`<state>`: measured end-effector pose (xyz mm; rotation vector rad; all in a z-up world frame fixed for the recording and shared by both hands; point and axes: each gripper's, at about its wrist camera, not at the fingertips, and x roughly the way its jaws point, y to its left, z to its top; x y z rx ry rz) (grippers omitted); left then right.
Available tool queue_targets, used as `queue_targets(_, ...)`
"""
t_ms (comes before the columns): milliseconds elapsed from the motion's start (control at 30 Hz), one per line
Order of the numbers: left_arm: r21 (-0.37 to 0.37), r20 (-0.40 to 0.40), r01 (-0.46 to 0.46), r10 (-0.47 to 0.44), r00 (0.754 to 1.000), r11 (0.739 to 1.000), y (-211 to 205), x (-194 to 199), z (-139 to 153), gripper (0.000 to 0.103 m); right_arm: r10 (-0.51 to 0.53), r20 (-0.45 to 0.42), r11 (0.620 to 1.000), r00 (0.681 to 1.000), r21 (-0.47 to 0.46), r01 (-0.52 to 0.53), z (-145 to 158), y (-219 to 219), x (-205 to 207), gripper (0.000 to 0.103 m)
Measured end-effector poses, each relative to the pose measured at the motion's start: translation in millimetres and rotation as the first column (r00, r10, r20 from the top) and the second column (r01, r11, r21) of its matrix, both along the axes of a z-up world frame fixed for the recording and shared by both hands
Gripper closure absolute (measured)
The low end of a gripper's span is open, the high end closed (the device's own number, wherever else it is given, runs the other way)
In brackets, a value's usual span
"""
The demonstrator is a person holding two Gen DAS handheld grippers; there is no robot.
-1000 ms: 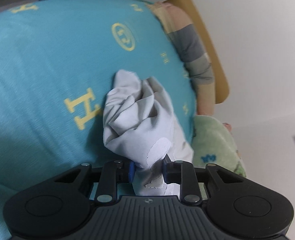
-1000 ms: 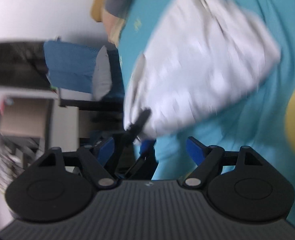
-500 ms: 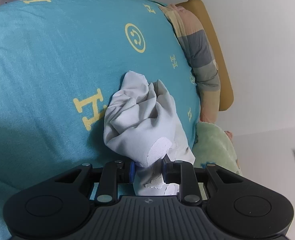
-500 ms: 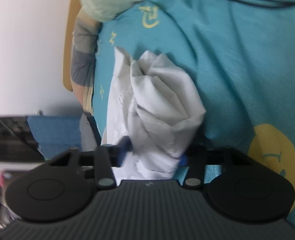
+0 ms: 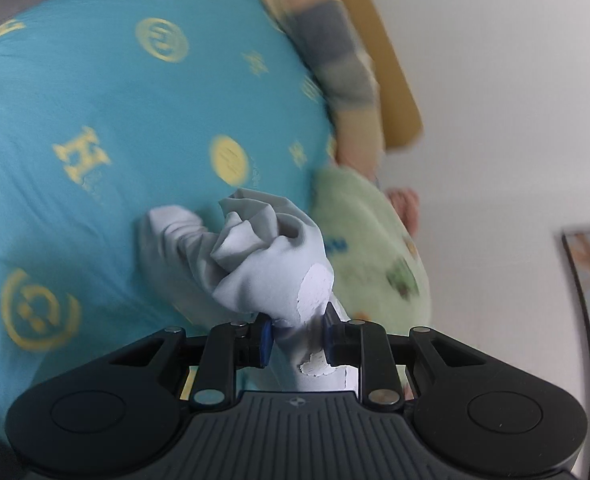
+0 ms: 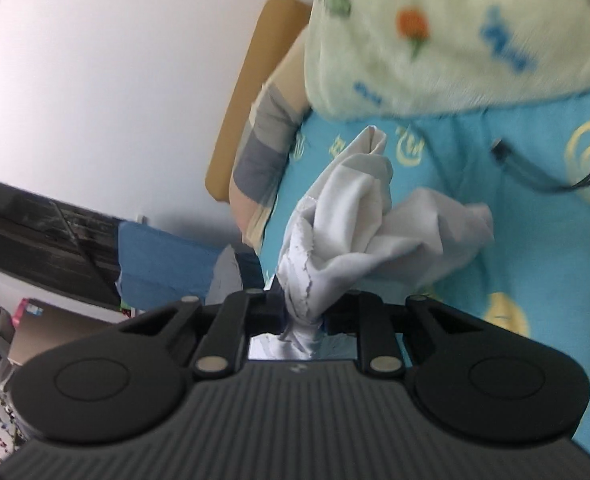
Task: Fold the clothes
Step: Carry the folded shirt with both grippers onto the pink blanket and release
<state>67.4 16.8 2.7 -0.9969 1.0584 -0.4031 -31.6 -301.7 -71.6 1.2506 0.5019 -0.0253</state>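
**Mia:** Is the white cloth (image 5: 255, 264) folded?

**Ben:** No. It is all scrunched up in a bunch. I see no flat part and no neat edge.

**Mia:** Who has it?

**Ben:** Both. The left gripper (image 5: 295, 338) has its two fingers squeezed in on a twist of the cloth, and the rest puffs out just past the fingertips. The right gripper (image 6: 305, 314) is pinched tight on another twist of the cloth (image 6: 359, 232), which also bulges out in front of its fingers.

**Mia:** Is it lying on the bed?

**Ben:** The blue bedspread (image 5: 95, 120) is out beyond the fingers, behind the cloth. I can't tell if the far end touches it or hangs over it.

**Mia:** What else is near?

**Ben:** A fuzzy green blanket (image 6: 455, 32) is farther out past the right fingers, and a black cable (image 6: 535, 172) lies off to their right side.

**Mia:** So how much is left?

**Ben:** I think nearly all of it. The cloth would need to be opened and laid flat, then folded over.
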Motion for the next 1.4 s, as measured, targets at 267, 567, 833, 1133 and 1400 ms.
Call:
queue_targets(267,-0.037,0.070,0.207,-0.204,0.976,0.978,-164,-15,49,0.078,-0.153,0.014,0.987,0.988,-0.053,0.154,53,-120,-72,0.083)
queue_targets(567,-0.131,0.173,0.406,-0.382,0.908,0.905,-378,-9,101,0.078,-0.362,0.111,0.886,0.925,-0.267,0.379,148,-285,-93,0.083)
queue_targets(833,-0.019,0.314,0.553,-0.520,0.794,0.833,-498,-20,70,0.078,-0.504,0.151,0.736,0.850,-0.440,0.515,134,-357,-114,0.083)
queue_targets(1133,0.188,0.330,0.648,-0.669,0.666,0.738,-463,-69,-22,0.077,-0.479,-0.024,0.789,0.878,-0.450,0.418,21,-321,-170,0.083)
queue_targets(1400,0.391,0.391,0.590,-0.708,0.588,0.706,-427,-101,31,0.025,-0.484,-0.140,0.780,0.864,-0.516,0.353,56,-292,-182,0.032)
